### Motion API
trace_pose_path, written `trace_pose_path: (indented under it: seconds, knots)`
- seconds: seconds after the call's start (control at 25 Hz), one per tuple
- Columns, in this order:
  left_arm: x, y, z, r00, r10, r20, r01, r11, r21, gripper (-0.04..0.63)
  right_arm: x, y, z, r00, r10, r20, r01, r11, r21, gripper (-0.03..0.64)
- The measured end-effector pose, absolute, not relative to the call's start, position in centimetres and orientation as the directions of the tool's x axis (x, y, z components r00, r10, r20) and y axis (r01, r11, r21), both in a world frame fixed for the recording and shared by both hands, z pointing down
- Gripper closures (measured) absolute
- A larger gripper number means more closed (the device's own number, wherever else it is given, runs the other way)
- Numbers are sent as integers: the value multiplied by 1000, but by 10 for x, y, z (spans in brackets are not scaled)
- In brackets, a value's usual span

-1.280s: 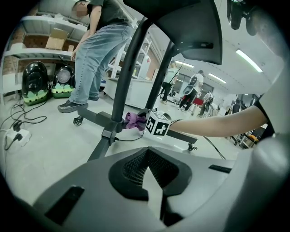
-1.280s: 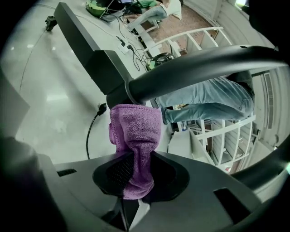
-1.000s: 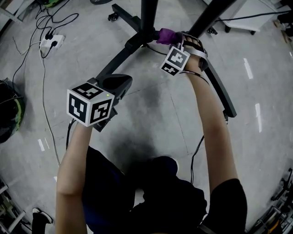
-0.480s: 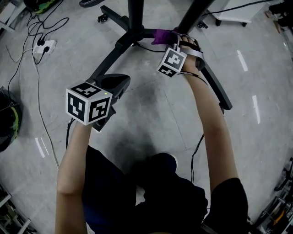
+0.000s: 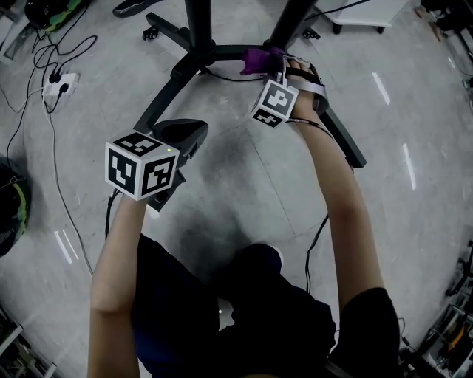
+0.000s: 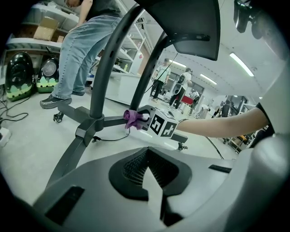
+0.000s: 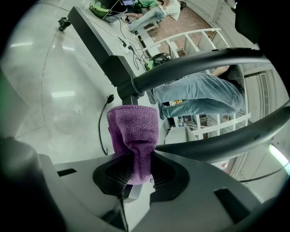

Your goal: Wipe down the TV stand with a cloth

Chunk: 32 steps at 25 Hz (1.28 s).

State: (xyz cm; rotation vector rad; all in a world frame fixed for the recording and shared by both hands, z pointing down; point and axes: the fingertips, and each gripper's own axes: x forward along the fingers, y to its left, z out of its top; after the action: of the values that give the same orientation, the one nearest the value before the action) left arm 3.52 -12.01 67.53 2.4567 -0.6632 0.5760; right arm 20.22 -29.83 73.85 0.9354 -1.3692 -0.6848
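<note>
The black TV stand (image 5: 164,92) spreads its wheeled legs over the grey floor, with two posts rising out of the head view's top. A purple cloth (image 5: 259,59) rests against the stand's cross bar near the right post. My right gripper (image 5: 272,65) is shut on this cloth (image 7: 134,136), which bulges out past the jaws toward the base bar (image 7: 104,52). My left gripper (image 5: 194,133) hovers over the floor beside the left leg, apart from it. Its jaws (image 6: 152,170) are shut with nothing between them, and it looks toward the stand (image 6: 88,127).
A power strip (image 5: 53,83) and loose cables lie on the floor at the left. A person in jeans (image 6: 86,50) stands behind the stand, near shelves and green-black helmets (image 6: 18,74). White furniture (image 5: 369,13) sits at the top right.
My right gripper has slid the purple cloth along the base bar, away from the left post and toward the right one. The left gripper has stayed put.
</note>
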Motion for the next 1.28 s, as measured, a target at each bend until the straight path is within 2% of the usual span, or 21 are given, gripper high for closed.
trace_pose_path:
  seconds: [0.4,0.6,1.08,1.28]
  knots:
    - [52,-116,681,803,-299,515,-529,-756,385,588,247,-297,720,168,-862,479,-190,449,873,503]
    - [52,-118,686,800,-294,522,-530,-754,387,588,264,-311,708,211,-873,439,-115,424,898,503]
    - [59,-122,698,798,-281,533,-530,-747,400,588,273,-317,731,204,-862,464,28,479,878,505]
    - [65,-123,702,801,-270,534,-525,-747,409,588,273,-315,734,187,-845,501,10,511,859,509]
